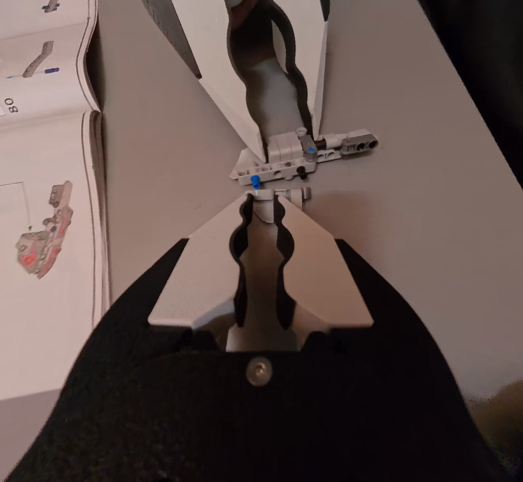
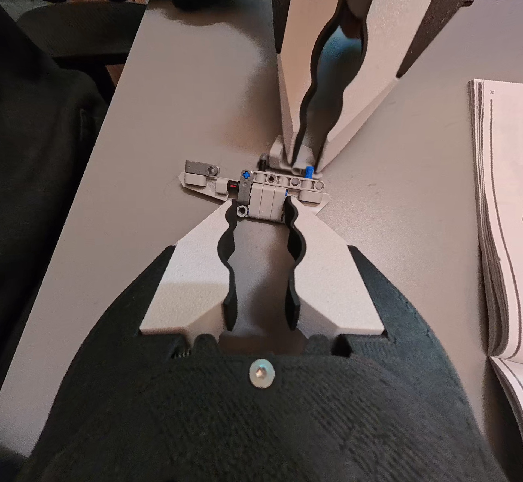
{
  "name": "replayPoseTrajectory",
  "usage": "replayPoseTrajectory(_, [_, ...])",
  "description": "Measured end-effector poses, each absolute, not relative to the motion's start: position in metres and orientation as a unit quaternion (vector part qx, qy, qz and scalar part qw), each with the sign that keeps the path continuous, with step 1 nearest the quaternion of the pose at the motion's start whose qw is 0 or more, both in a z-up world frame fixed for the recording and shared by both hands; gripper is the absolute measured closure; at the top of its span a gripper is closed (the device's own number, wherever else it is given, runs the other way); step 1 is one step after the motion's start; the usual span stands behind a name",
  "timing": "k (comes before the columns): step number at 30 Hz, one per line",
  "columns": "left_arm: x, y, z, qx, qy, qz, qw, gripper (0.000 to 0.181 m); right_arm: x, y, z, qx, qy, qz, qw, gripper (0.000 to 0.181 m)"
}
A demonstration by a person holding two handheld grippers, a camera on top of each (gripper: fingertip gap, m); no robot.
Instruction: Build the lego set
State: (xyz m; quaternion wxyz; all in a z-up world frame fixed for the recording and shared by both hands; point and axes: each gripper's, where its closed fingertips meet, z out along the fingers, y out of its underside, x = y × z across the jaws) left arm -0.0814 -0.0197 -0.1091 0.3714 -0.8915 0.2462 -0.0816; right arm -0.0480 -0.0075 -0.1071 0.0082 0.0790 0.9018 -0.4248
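A plain hobby desk, likely at home: grey tabletop (image 1: 169,128) with an open instruction booklet (image 1: 48,157).

The lego assembly (image 2: 254,188) is light grey with blue pins; beside it, the table (image 2: 169,100) is plain pale grey, and the booklet (image 1: 42,157) is white.

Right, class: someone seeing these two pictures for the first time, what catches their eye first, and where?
Two grippers meet tip to tip mid-table: the right gripper is shut on a grey lego assembly, and the left gripper holds a small grey piece beside it. Bright blue pins stand out on the assembly. An open instruction booklet lies along the table edge.
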Motion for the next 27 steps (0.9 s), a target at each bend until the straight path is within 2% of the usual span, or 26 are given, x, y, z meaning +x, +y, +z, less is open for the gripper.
replayPoseTrajectory(1, [-0.0833, -0.0217, -0.1077, -0.898, 0.248, -0.072, 0.355, 0.170, -0.0480, -0.0076, -0.1072, 0.079, 0.902, -0.425, 0.008, 0.148])
replayPoseTrajectory(8, [-0.0849, -0.0202, -0.1067, -0.932, 0.272, -0.038, 0.237, 0.170, -0.0482, -0.0081, -0.1072, 0.079, 0.902, -0.424, 0.003, 0.148])
replayPoseTrajectory(14, [-0.0821, -0.0203, -0.1022, -0.938, 0.273, -0.031, 0.212, 0.170, -0.0483, -0.0083, -0.1075, 0.080, 0.902, -0.424, -0.001, 0.148])
replayPoseTrajectory(22, [-0.0831, -0.0196, -0.1013, -0.950, 0.285, 0.006, 0.126, 0.170, -0.0488, -0.0093, -0.1081, 0.080, 0.902, -0.424, -0.006, 0.148])
replayPoseTrajectory(27, [-0.0827, -0.0177, -0.0995, -0.934, 0.326, 0.025, 0.147, 0.171, -0.0491, -0.0095, -0.1089, 0.077, 0.903, -0.423, -0.014, 0.148])
